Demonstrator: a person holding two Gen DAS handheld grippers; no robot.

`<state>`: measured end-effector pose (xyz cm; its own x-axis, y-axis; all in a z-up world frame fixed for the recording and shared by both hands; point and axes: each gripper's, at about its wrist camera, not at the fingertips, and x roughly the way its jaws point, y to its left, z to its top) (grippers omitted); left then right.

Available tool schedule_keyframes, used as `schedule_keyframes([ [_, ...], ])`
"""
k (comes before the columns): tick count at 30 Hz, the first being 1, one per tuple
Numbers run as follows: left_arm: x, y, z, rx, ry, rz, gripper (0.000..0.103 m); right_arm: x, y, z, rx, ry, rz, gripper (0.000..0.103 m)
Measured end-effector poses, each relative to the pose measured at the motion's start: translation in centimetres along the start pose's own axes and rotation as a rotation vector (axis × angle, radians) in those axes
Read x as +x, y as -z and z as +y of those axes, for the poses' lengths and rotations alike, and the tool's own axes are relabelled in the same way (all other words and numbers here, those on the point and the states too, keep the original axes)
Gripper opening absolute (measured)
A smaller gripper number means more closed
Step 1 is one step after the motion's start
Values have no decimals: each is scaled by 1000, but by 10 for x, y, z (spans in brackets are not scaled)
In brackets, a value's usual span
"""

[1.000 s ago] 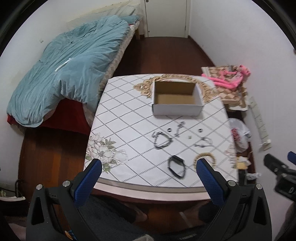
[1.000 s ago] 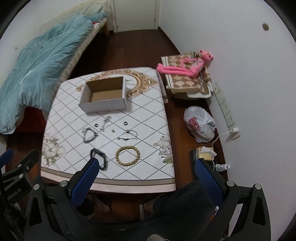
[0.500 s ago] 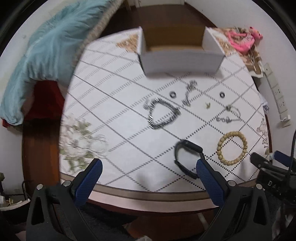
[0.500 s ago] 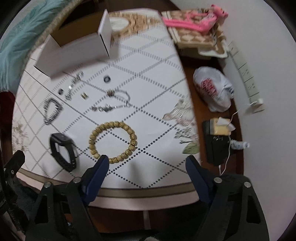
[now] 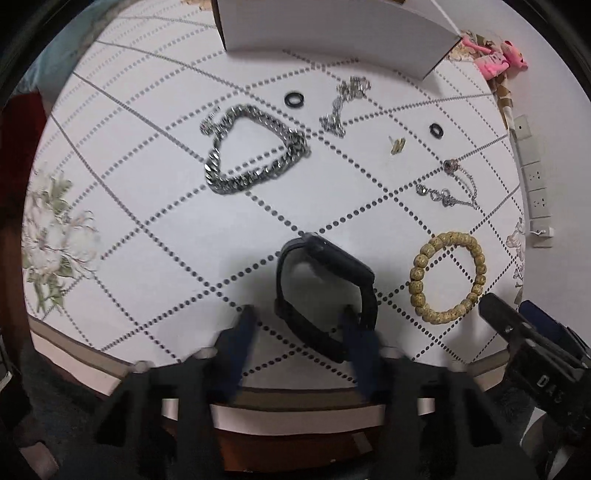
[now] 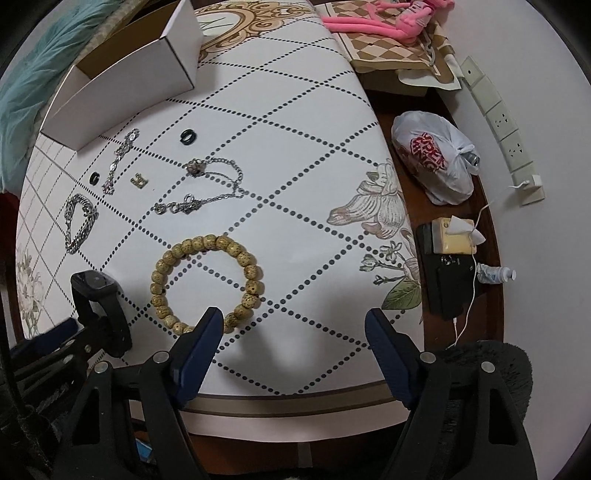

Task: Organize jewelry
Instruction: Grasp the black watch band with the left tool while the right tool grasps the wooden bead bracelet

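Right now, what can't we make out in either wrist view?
- White cardboard box interior: cut off by the top edge in the left view, hidden behind its own wall in the right view.
- Left tongs at the black smartwatch band: motion-blurred, contact unclear.
- Small gold earring: too small for detail.
- Right tongs: open, nothing hidden.

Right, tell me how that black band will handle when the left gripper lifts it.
The black band stands on edge as a closed loop holding its shape, so it is probably springy rather than limp. The left gripper straddles its near strap with jaws open; that thin strap may flex or twist when pinched. Its thicker screen end could make it hang unevenly.
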<state>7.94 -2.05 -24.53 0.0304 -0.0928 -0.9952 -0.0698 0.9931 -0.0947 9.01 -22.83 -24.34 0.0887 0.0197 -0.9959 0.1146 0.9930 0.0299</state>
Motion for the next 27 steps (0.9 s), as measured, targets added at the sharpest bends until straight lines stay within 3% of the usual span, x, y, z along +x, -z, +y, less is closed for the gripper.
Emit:
schedule_keyframes([
  [1, 1, 1, 0, 16, -3, -18, 21, 0, -1, 0, 3, -5, -1, 80],
  [2, 2, 1, 0, 31, -21, -27, 14, 0, -2, -1, 4, -10, -3, 80],
  [5, 2, 3, 4, 53, -31, -50, 5, 4, -4, -1, 8, -18, -2, 75],
  [9, -5, 3, 14, 79, -76, -88, 4, 13, -9, 3, 4, -26, -2, 65],
  [12, -7, 2, 28, 88, -99, -113, 4, 16, -8, 13, -13, -6, -13, 50],
  [13, -10, 3, 31, 94, -111, -124, 4, 16, -8, 16, -24, 10, -28, 42],
  [15, -15, 6, 35, 106, -131, -146, 4, 15, -7, 19, -26, 13, -52, 14],
  [16, -19, 8, 36, 109, -135, -153, 4, 15, -7, 19, -24, 1, -55, 10],
  [27, -52, -1, 5, 129, -132, -253, 4, -24, -3, 29, -35, -54, -153, 9],
])
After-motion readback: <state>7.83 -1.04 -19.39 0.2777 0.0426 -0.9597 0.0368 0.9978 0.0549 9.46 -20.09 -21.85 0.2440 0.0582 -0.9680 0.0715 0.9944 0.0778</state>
